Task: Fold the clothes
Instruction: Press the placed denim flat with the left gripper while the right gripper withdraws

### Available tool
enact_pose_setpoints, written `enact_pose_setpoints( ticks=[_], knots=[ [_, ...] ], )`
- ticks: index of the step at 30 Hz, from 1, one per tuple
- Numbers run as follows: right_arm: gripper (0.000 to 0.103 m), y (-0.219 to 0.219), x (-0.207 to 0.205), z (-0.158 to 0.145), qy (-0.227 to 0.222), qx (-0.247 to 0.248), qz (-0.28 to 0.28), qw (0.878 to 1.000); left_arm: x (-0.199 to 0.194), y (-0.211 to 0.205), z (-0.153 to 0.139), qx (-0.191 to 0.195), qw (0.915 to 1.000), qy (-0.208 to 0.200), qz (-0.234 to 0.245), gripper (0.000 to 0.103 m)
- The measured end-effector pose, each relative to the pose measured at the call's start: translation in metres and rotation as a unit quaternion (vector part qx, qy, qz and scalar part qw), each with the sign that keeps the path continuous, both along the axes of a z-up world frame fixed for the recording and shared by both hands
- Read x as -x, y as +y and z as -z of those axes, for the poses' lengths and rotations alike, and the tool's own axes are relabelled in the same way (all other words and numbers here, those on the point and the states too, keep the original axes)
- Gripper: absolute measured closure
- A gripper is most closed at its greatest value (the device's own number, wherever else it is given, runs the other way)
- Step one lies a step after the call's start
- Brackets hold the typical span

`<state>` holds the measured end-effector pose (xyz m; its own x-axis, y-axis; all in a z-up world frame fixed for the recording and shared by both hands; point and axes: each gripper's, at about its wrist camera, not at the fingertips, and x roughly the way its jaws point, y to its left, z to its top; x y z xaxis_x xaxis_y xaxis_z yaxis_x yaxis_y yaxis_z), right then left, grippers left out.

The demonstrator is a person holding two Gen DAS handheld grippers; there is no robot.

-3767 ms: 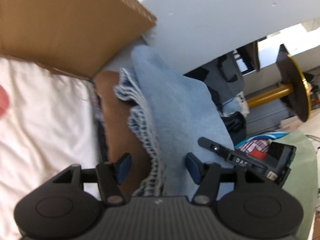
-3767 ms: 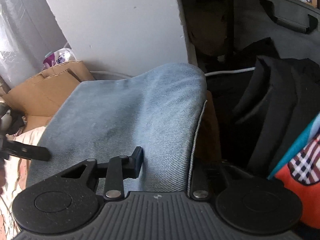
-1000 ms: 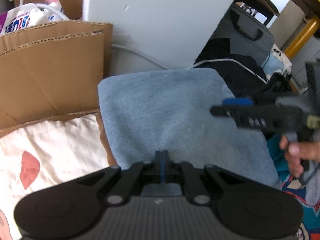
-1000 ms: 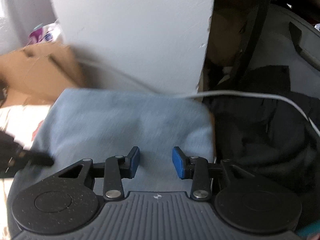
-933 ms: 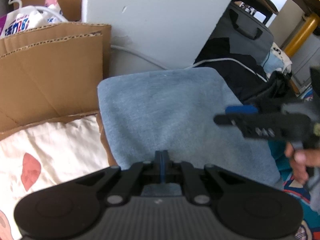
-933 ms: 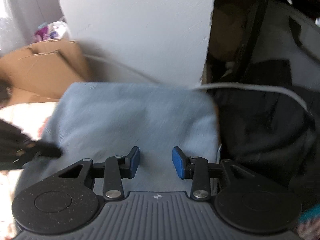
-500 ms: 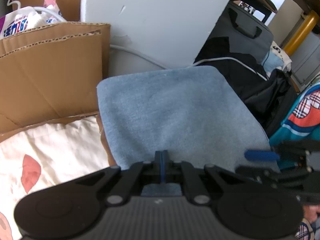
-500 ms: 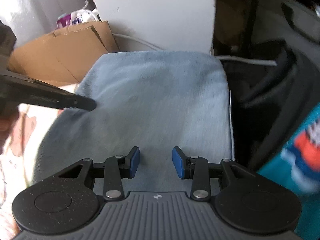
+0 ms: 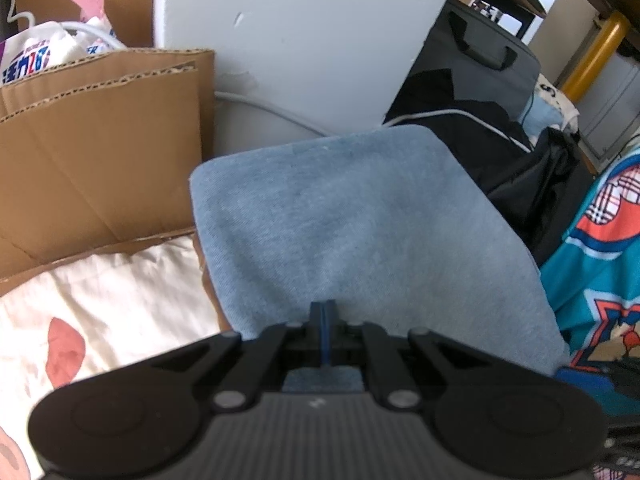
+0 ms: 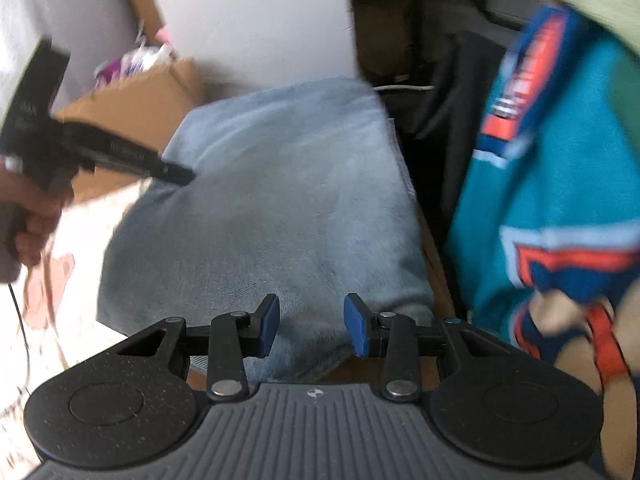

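A folded light-blue denim garment lies flat on a brown surface, also seen in the right wrist view. My left gripper is shut, its pads pressed together with no cloth visibly between them, its tip down at the denim's near left part. In the right wrist view the left gripper reaches in from the left, held by a hand. My right gripper stands open over the denim's near right corner, pads apart and pinching nothing.
A teal and orange printed garment lies right of the denim. Black bags and a white cable sit behind. A white panel and cardboard stand at the back left. A white sheet with pink marks lies left.
My right gripper has swept back and to the right, out of the left wrist view, bringing the teal garment into its own view. The left gripper stayed put, still shut.
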<state>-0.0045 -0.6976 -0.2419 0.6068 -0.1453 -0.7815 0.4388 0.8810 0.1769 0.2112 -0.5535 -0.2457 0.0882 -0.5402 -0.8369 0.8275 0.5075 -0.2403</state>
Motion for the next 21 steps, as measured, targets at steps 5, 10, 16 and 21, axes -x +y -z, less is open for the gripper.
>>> enact_pose_setpoints(
  ticks=[5,10,16,21],
  knots=[
    [0.059,0.006,0.028,-0.013,-0.051,-0.014,0.075,0.996,0.003,0.006,0.000,0.019,0.9998,-0.009,0.004,0.100],
    [0.047,0.005,0.045,-0.002,-0.101,-0.069,0.132,0.984,0.003,0.022,-0.007,0.053,0.9984,0.017,-0.010,0.100],
    [0.045,-0.003,0.060,0.033,-0.140,-0.141,0.201,0.959,0.026,0.042,-0.020,0.100,0.9944,0.034,0.007,0.035],
    [0.041,-0.004,0.070,0.067,-0.188,-0.197,0.238,0.932,0.041,0.060,-0.017,0.114,0.9926,0.042,0.000,0.035]
  ],
)
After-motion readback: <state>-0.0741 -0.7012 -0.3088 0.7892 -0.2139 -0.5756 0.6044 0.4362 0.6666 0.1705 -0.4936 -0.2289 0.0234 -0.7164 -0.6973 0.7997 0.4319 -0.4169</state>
